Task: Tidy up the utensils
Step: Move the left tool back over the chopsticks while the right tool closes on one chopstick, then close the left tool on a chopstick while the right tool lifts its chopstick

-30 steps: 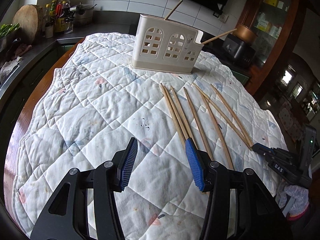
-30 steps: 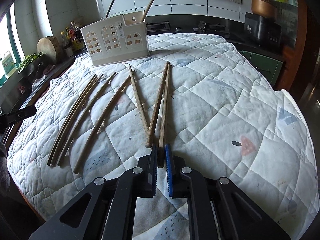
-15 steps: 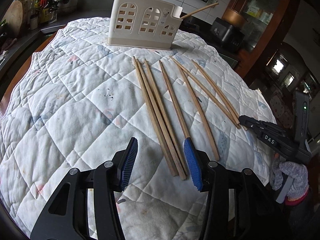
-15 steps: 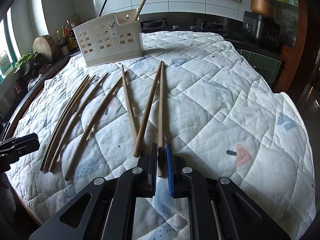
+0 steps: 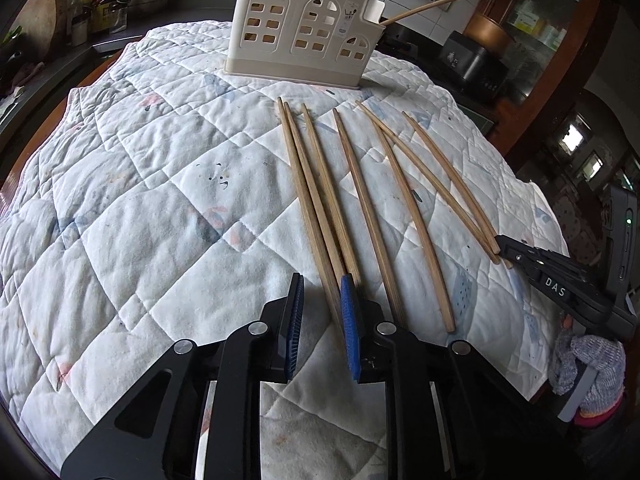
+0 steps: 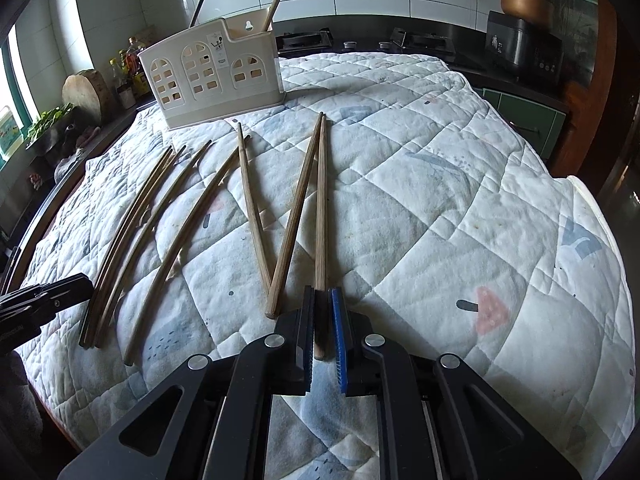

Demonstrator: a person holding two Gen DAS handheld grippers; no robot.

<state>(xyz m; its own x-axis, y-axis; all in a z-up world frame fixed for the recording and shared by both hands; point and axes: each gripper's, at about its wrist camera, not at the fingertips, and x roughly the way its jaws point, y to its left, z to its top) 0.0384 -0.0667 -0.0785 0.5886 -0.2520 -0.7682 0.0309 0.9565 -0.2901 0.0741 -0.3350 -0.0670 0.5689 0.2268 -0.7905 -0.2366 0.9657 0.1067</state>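
Observation:
Several wooden chopsticks [image 5: 400,208] lie side by side on a quilted cloth in front of a cream utensil holder [image 5: 300,40], which has chopsticks standing in it. My left gripper [image 5: 322,278] is low over the cloth and its jaws are closing. The near end of the leftmost chopstick [image 5: 305,200] lies between them, close to the right pad, with a gap still on the left. My right gripper [image 6: 322,290] is shut on the near end of the rightmost chopstick [image 6: 320,208], which rests on the cloth. The holder [image 6: 216,80] stands at the far left in that view.
The quilted cloth [image 5: 140,200] covers a round-edged table. A counter with bottles [image 5: 96,4] and a wooden board runs along the left, and a dark cooker [image 6: 520,48] sits at the back right. A gloved hand [image 5: 588,364] holds the right gripper's handle.
My left gripper has come forward and down over the leftmost chopsticks, and its jaws have narrowed around one. The right gripper has stayed shut on its chopstick.

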